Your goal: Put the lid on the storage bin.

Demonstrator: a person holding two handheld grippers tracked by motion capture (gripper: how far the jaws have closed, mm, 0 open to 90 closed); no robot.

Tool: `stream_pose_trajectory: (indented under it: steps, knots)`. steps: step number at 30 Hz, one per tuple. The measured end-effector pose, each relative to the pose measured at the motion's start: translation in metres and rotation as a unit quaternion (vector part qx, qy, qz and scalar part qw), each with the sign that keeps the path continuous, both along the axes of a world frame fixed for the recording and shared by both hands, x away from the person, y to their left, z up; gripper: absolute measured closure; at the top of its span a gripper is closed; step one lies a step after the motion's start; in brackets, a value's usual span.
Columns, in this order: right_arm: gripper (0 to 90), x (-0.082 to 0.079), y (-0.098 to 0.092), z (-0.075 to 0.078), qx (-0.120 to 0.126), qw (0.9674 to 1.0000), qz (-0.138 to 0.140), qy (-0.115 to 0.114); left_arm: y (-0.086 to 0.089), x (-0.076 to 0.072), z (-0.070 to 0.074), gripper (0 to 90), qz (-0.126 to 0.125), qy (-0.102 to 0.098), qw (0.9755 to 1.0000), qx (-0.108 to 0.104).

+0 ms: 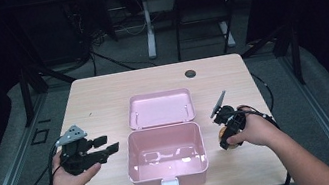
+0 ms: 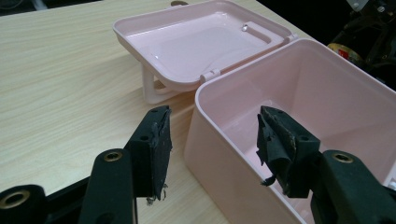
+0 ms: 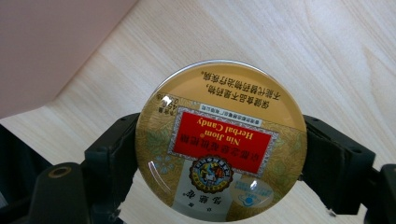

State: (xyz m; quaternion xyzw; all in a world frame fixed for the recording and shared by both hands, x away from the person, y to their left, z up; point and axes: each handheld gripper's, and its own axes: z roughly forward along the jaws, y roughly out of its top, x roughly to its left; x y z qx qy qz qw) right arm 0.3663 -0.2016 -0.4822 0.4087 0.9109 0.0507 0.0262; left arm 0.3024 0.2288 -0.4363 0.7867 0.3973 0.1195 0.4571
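Tongs first: the left tongs (image 1: 103,148) stand wide open with nothing between the jaws, held above the table near its left edge and pointed toward the box, while the right tongs (image 1: 227,135) are closed on the rim of a round gold candy tin with a red label (image 3: 221,142), one jaw on each side of it. Beneath everything lies the pale wooden table (image 1: 97,98), its surface light-grained. At the middle of the table, close to the near edge, sits an open pink plastic box (image 1: 166,159); its hinged pink lid (image 1: 160,108) lies flat behind it toward the far edge. In the left gripper view the box's near corner falls between the open jaws. Held by the right tongs just beside the box's right wall, the tin hangs over the table, near the right edge.
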Motion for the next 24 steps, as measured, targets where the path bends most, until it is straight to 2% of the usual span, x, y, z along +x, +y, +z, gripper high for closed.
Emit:
stream_pose_trajectory:
  steps: [17, 24]
  knots:
    - [19.6, -0.001, 0.006, 0.024, 0.003, 0.9999, 0.011, -0.006, 0.0, 0.0, -0.001, 44.0, 0.001, 0.001, 1.0, -0.001]
    - [19.7, -0.002, 0.012, 0.034, 0.002, 0.9997, 0.024, -0.007, 0.0, 0.001, -0.001, 44.0, 0.0, 0.0, 1.0, 0.003]
